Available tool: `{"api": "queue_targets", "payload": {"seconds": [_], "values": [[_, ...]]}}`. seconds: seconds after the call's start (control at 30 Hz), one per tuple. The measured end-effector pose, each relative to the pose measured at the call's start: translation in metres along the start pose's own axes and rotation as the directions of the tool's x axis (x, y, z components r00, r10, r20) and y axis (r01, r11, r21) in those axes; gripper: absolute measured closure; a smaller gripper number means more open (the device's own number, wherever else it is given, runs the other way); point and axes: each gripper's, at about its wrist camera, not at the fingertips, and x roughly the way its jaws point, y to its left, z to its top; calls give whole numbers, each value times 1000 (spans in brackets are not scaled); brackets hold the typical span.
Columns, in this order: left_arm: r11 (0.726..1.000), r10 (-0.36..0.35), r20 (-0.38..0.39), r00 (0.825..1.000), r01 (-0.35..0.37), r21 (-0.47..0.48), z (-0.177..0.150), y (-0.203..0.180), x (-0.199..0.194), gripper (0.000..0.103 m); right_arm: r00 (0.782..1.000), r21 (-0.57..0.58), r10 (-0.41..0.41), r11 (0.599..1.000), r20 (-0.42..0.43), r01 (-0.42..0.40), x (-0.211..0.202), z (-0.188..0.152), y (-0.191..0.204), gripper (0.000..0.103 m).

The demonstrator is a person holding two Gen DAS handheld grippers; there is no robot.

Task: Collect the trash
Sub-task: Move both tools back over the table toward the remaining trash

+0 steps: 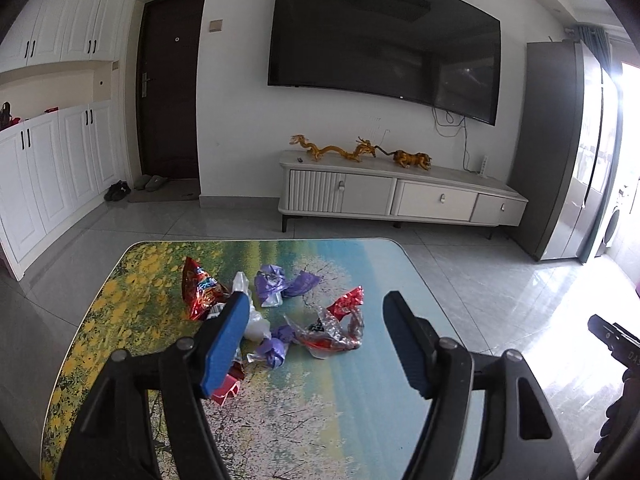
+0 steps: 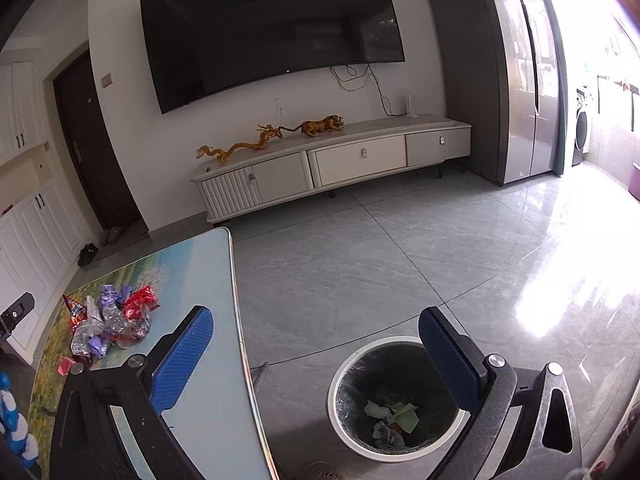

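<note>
A heap of crumpled wrappers lies on the landscape-printed table (image 1: 360,408): a red snack bag (image 1: 202,292), purple wrappers (image 1: 276,282), and a clear-and-red wrapper (image 1: 336,326). My left gripper (image 1: 315,299) hovers over the near side of the heap, open, with nothing between its blue pads (image 1: 224,344). My right gripper (image 2: 316,313) is open and empty. It hangs above the floor between the table edge and a round white bin (image 2: 333,396). The bin has a dark liner and holds green and grey scraps (image 2: 394,416). The heap (image 2: 112,320) shows at the left of the right wrist view.
A small red scrap (image 1: 226,394) lies nearer than the heap. A white TV cabinet (image 1: 400,196) and a wall-mounted TV stand across grey floor tiles. A fridge (image 1: 560,152) is on the right. A blue-and-white object (image 2: 12,420) sits at the lower left edge.
</note>
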Motion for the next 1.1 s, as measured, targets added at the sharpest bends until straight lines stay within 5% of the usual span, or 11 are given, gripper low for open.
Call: {"api": "queue_targets", "payload": {"seconds": [0.33, 0.53, 0.77, 0.93, 1.1], "values": [[991, 99, -49, 994, -103, -89, -19, 93, 12, 35, 994, -63, 93, 993, -58, -97, 20, 4, 48, 0], [981, 136, -116, 984, -150, -126, -42, 148, 22, 35, 972, -80, 195, 975, -132, -206, 53, 2, 87, 0], [990, -8, -249, 969, -28, -138, -72, 159, 49, 35, 917, -137, 308, 927, -252, -348, 101, -12, 148, 0], [987, -71, -276, 958, 27, -160, -72, 146, 69, 35, 882, -133, 342, 907, -323, -401, 136, -18, 180, 25], [986, -56, -270, 961, 11, -165, -62, 143, 89, 35, 863, -84, 362, 906, -354, -415, 164, -14, 188, 41]]}}
